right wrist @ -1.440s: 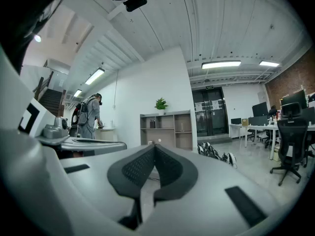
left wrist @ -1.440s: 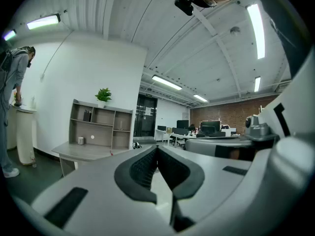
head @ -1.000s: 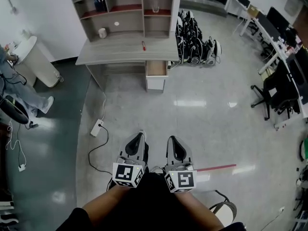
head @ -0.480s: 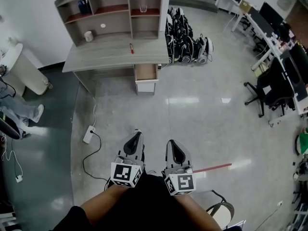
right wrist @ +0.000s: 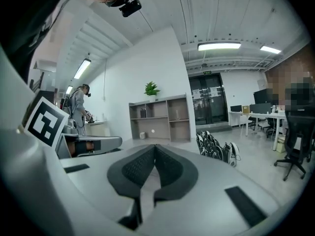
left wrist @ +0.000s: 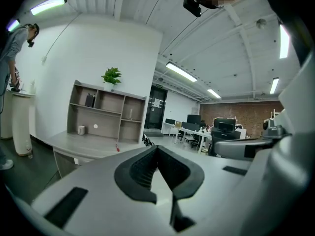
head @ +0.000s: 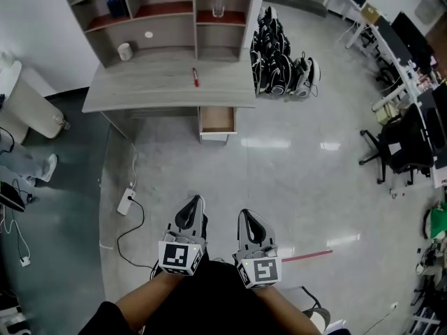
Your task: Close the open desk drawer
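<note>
The grey wooden desk (head: 140,93) with a shelf unit stands at the far side of the floor. Its drawer (head: 216,120) under the right end is pulled out, showing an empty wooden inside and a white front. My left gripper (head: 196,202) and right gripper (head: 244,216) are held side by side low in the head view, well short of the desk, both shut with nothing between the pads. In the left gripper view the gripper (left wrist: 157,149) points at the desk (left wrist: 93,146). The right gripper (right wrist: 155,149) faces the shelf unit (right wrist: 160,119).
A red pen (head: 195,77) and a white cup (head: 125,51) lie on the desk. Black backpacks (head: 283,65) are piled right of it. A power strip and cable (head: 126,201) lie on the floor left of me, a white bin (head: 31,107) farther left, office chairs (head: 398,142) at right.
The desk and open drawer now sit more central and larger in the head view, as I and both grippers have moved forward across the floor. Both grippers stay shut.
</note>
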Tool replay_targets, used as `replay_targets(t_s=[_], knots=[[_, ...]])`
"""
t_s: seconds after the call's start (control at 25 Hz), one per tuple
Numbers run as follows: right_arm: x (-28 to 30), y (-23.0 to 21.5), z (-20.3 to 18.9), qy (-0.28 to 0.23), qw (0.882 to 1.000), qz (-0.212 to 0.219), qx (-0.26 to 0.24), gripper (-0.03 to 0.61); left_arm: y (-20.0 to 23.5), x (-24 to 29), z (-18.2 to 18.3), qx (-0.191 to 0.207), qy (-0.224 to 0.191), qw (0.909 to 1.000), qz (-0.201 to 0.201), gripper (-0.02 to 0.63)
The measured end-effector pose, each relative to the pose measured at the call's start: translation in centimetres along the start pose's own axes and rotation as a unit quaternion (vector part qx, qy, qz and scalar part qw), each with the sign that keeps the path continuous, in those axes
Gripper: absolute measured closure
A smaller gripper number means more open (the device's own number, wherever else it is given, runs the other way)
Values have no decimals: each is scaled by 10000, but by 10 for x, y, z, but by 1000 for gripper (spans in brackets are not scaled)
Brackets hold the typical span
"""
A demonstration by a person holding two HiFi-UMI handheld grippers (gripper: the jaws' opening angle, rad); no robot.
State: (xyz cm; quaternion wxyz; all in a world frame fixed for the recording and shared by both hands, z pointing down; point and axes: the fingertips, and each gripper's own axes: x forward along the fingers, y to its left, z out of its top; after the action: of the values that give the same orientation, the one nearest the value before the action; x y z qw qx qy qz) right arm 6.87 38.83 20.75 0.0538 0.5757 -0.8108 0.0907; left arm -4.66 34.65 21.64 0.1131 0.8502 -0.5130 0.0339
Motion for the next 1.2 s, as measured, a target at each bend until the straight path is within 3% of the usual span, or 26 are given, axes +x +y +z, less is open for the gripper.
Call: replay_targets(t_s=[0.48, 0.8, 1.2], knots=[[156, -30, 20, 381, 9991, 170, -3, 561, 98, 108, 26, 37, 269, 9996, 111, 601], [228, -40, 25, 747, 9969, 232, -25, 561, 145, 163, 29, -47, 388, 9992, -37, 601], [285, -39, 39, 919, 9957, 96, -85, 561, 194, 192, 41, -422, 339, 9985, -69, 601]])
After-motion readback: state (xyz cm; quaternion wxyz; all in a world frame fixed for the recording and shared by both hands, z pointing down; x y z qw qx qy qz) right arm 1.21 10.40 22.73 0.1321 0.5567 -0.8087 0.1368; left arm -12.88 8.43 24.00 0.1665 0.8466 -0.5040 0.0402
